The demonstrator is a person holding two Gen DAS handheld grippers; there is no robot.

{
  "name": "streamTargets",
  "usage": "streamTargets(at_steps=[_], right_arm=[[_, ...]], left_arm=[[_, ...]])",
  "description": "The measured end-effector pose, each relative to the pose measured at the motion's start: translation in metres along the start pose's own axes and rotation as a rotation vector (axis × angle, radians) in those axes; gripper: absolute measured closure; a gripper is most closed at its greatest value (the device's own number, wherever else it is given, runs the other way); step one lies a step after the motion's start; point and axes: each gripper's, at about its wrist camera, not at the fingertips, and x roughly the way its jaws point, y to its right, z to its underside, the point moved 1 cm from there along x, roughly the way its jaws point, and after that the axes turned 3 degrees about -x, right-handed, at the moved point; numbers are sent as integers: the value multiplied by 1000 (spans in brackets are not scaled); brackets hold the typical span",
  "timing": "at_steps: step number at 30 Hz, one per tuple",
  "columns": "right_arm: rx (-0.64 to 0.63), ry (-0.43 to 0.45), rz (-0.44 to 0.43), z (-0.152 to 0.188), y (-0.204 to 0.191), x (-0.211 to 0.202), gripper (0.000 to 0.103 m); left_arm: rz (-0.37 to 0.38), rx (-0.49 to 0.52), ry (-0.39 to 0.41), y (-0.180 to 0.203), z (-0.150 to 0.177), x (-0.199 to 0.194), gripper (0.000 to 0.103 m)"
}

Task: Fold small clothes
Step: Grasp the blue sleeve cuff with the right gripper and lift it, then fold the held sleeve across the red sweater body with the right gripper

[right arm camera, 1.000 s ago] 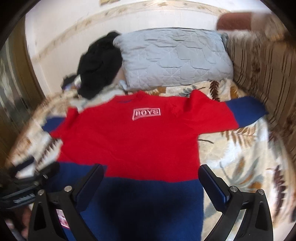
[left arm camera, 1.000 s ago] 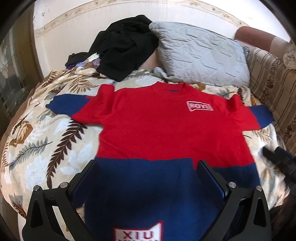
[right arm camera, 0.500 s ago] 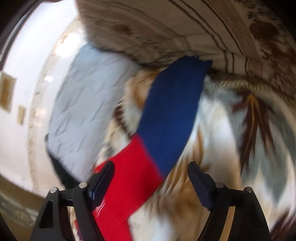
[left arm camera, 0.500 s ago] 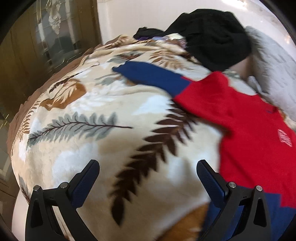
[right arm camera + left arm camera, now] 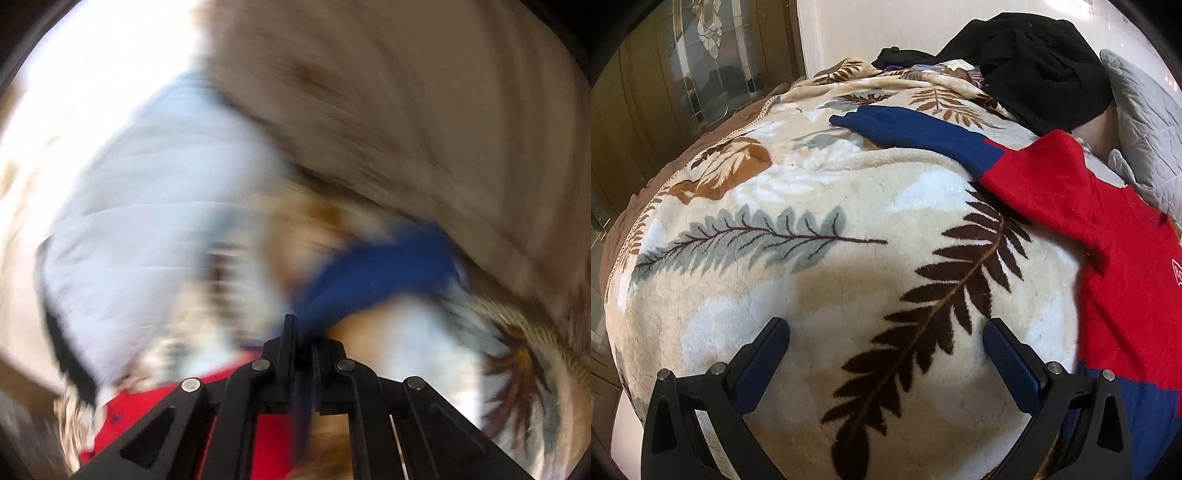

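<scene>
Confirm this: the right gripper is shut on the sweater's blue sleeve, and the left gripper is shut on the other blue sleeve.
Half right. The right gripper is shut on a blue sleeve, as the blurred right wrist view shows. The left gripper is open, though: in the left wrist view its fingers stand apart over the blanket, and the other blue sleeve lies untouched further off.

Sweater (image 5: 1108, 229): red body, blue hem, spread flat.
Left sleeve (image 5: 916, 129): blue, stretched out.
Right sleeve (image 5: 376, 280): blue, blurred, lifted.
</scene>
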Motion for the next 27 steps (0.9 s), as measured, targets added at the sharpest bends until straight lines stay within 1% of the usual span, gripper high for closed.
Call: streamTargets(at_steps=[1,2,4,5,6,7,8,9,10,11,12,13,14,16,18,19,21,22,24,25,27], right_arm=[[-48,26,-47,1,-28,-11,96],[-125,58,-121,6,-71,-28,96],[-251,88,-237,28,-140,-50,96],[-322,68,-309,49,-179,-53,95],[-377,21,-363,71,-210,-47,93],[-415,-27,-393,89,-228,-38,86],[-463,-102,-419,121,-250,-18,75],[-489,-169,-418,148,-259,2,33],[-489,-223,-418,166,-260,17,15],[-468,-308,-418,188,-255,37,17],[-420,-370,-424,203,-241,48,17],[-378,-375,-426,212,-226,43,17],[-342,-364,-427,213,-210,38,17],[-293,-332,-425,208,-179,23,16],[-262,-278,-404,199,-144,3,16],[-251,-264,-405,192,-138,0,16],[-226,-233,-418,184,-128,-12,16],[-214,-221,-424,181,-122,-15,16],[-175,-216,-452,182,-110,-16,16],[-163,-218,-463,180,-118,-13,16],[-131,-232,-486,178,-114,-11,16]], left_arm=[[2,-2,1,0,-1,1,0],[4,-4,1,0,0,0,0],[9,-7,1,-1,-1,1,0],[11,-8,1,-1,-1,0,0],[12,-8,1,-1,-1,0,0],[13,-8,1,-1,-1,0,0],[14,-7,0,-1,-1,0,0],[15,-6,-2,-1,-1,0,0],[17,-4,-3,-1,-1,0,0],[21,1,-8,-1,-1,-1,0],[26,7,-15,-1,-2,-2,0],[35,17,-25,-2,-2,-4,0],[51,23,-34,-2,-3,-7,0],[104,-3,-49,-2,-7,-16,0],[166,-21,-32,6,-15,-32,0],[202,-13,-14,17,-20,-42,0],[280,36,0,47,-30,-61,0],[333,75,-5,67,-35,-69,0],[442,152,-38,112,-45,-75,0],[462,168,-52,128,-49,-74,0],[477,185,-89,163,-59,-63,1]])
